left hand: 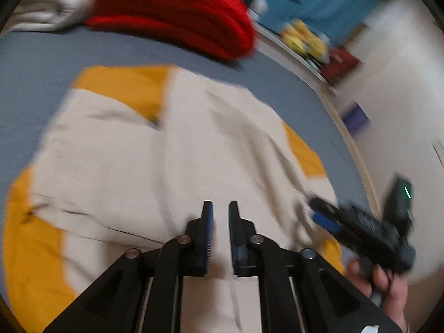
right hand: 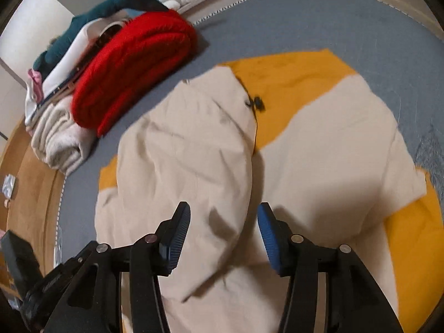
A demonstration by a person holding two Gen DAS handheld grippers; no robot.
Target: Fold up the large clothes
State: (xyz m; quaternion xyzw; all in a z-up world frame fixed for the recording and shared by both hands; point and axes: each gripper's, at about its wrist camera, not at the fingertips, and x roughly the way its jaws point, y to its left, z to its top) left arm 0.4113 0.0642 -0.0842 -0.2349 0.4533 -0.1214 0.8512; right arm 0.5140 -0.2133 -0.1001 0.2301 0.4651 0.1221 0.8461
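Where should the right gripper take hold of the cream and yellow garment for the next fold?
Probably the raised cream fold of the cream and yellow garment, lying between the open right gripper fingers. It stands proud of the bed, so come straight down from above and pinch across the ridge.

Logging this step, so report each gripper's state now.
Left gripper: fingers narrowly apart, holding nothing, above the cream and yellow garment.
Right gripper: open wide, empty, over the same garment.

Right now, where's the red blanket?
Folded red blanket lies on the grey bed, upper left in the right wrist view, beyond the cream-and-yellow garment, against a cream bundle.
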